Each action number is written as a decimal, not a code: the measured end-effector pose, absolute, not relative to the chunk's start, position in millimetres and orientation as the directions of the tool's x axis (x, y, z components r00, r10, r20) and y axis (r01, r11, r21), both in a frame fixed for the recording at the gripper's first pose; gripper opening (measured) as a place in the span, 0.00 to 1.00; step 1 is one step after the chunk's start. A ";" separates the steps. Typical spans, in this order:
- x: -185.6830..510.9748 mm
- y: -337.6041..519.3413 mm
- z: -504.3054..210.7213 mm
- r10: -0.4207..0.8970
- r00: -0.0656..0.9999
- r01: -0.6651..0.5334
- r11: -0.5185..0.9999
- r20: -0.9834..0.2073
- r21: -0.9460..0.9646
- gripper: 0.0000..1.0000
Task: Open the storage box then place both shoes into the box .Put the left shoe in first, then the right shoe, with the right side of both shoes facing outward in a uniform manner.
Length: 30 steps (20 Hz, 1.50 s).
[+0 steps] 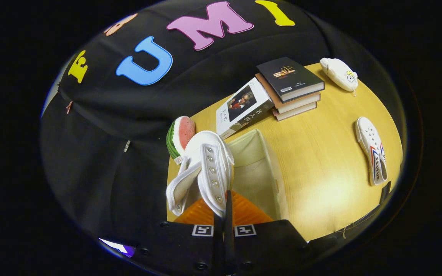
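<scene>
You have the gripper (224, 214) pinched on the eyelet edge of a white shoe (209, 168), both fingers pressed close together on the canvas, and the shoe hangs ahead of them, over the near left corner of the open storage box (261, 172). The box's pale fabric walls stand just beyond and to the right of the held shoe; something orange and ribbed (240, 212) shows low by the fingers, though you may not be able to tell from here whether it is inside the box. A watermelon slice (180, 136) sits right behind the shoe, and a leaning book (242, 107) rests close to the box's far wall, against a stack of books (292, 86). The second shoe (372, 151) lies well apart on the wooden table (320, 161), a white pouch (339, 74) beyond it.
</scene>
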<state>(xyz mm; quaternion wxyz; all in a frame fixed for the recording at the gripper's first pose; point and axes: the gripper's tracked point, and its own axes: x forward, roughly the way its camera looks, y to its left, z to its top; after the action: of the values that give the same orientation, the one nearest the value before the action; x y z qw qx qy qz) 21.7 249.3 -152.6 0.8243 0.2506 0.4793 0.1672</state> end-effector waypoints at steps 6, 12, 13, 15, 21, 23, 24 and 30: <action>22.3 277.9 -193.4 0.459 0.485 0.002 0.851 -0.744 0.526 0.05; 22.8 281.6 -203.7 0.440 0.503 0.024 0.853 -0.744 0.521 0.05; 20.4 283.5 -204.5 0.444 0.500 0.015 0.854 -0.744 0.519 0.05; 12.2 287.0 -210.0 0.451 0.478 0.012 0.855 -0.754 0.519 0.05; 11.2 290.9 -225.4 0.459 0.445 0.021 0.853 -0.769 0.521 0.05; 13.7 291.9 -231.2 0.452 0.434 0.025 0.858 -0.779 0.513 0.05; 13.0 294.7 -231.5 0.467 0.423 0.018 0.852 -0.777 0.522 0.05; 15.8 286.2 -203.4 0.560 0.422 -0.113 0.813 -0.713 0.571 0.92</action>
<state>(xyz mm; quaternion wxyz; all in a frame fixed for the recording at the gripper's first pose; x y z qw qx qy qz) 15.8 286.2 -203.4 0.8126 0.2250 0.4962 0.2070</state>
